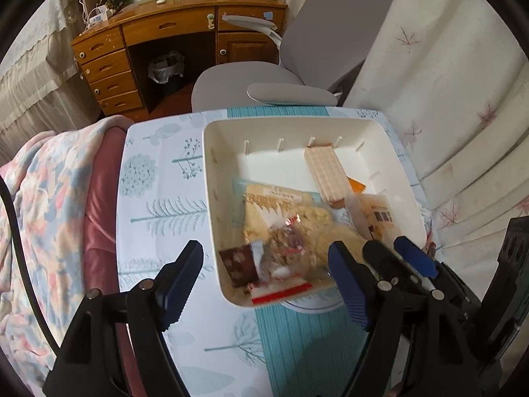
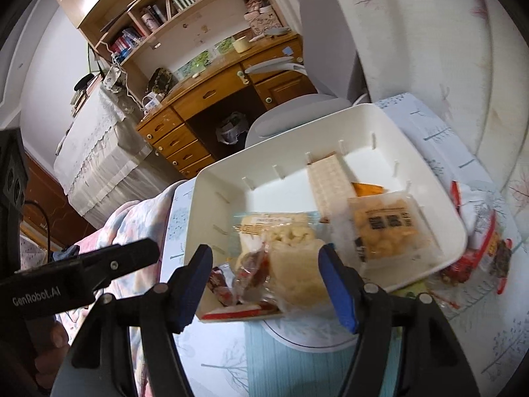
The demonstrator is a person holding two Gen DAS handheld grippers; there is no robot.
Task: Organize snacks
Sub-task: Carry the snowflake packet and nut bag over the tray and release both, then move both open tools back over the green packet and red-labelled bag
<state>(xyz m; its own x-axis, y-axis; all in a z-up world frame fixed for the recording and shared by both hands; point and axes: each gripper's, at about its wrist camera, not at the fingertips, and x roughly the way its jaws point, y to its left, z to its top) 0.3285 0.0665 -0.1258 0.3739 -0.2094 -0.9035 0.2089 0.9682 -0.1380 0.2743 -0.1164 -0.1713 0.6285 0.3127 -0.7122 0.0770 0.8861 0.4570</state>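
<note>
A cream bin (image 1: 211, 152) (image 2: 363, 112) on the table holds several snack packets: a checked wafer pack (image 1: 325, 172) (image 2: 329, 178), a pale popcorn-like bag (image 1: 291, 211) (image 2: 291, 235), a bag with a label (image 2: 386, 228) and a small brown packet (image 1: 239, 263). My left gripper (image 1: 264, 278) is open above the bin's near edge, empty. My right gripper (image 2: 264, 281) is open over the bin's near corner, jaws on either side of a clear bag (image 2: 297, 274), not closed on it. The right gripper also shows in the left wrist view (image 1: 390, 251).
A red and clear snack bag (image 2: 479, 241) lies on the table right of the bin. The tablecloth has tree prints (image 1: 158, 178). A grey chair (image 1: 264, 89), a wooden desk (image 1: 165, 29), a blanket (image 1: 49, 198) at left and a curtain (image 1: 446, 99) at right surround the table.
</note>
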